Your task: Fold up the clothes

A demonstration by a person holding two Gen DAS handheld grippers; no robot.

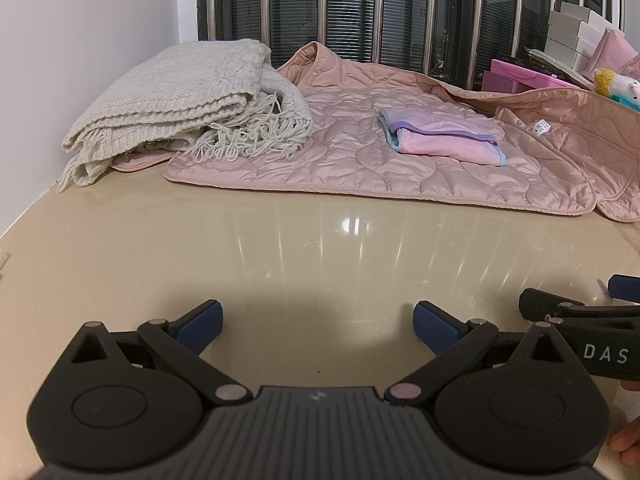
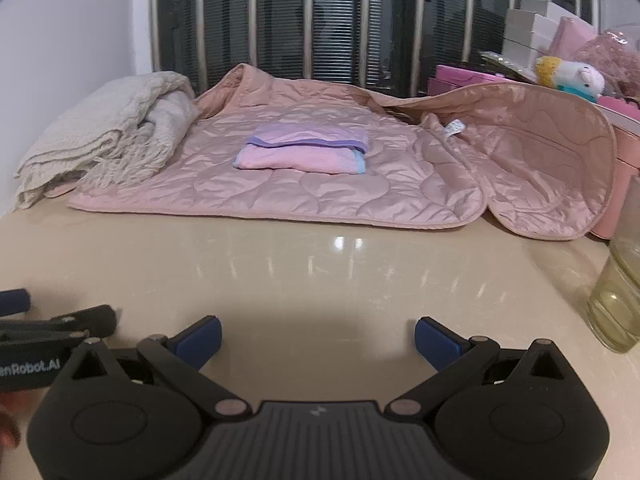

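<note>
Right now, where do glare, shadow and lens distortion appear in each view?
Left wrist view: bright glare spots on the glossy table, dark shadow ahead of the open left gripper, fisheye bending at the edges. Right wrist view: similar glare, shadow before the open right gripper, blurred glass at the edge.

1. This is a home, most likely a bedroom or living corner, going by the soft household things lying about.
2. A glossy beige counter [image 2: 320, 280] carries a pink quilted jacket [image 2: 360, 184], a folded pink cloth [image 2: 300, 156] and a cream knitted blanket [image 1: 180, 96].
3. Behind them stands a barred window [image 1: 400, 12] with dark blinds.
4. At the right sit a plush toy [image 2: 576, 76], pink boxes [image 1: 520, 76] and stacked white boxes [image 1: 572, 36].
5. A drinking glass [image 2: 616, 300], blurred at the frame edge, seems to hold yellowish liquid.
</note>
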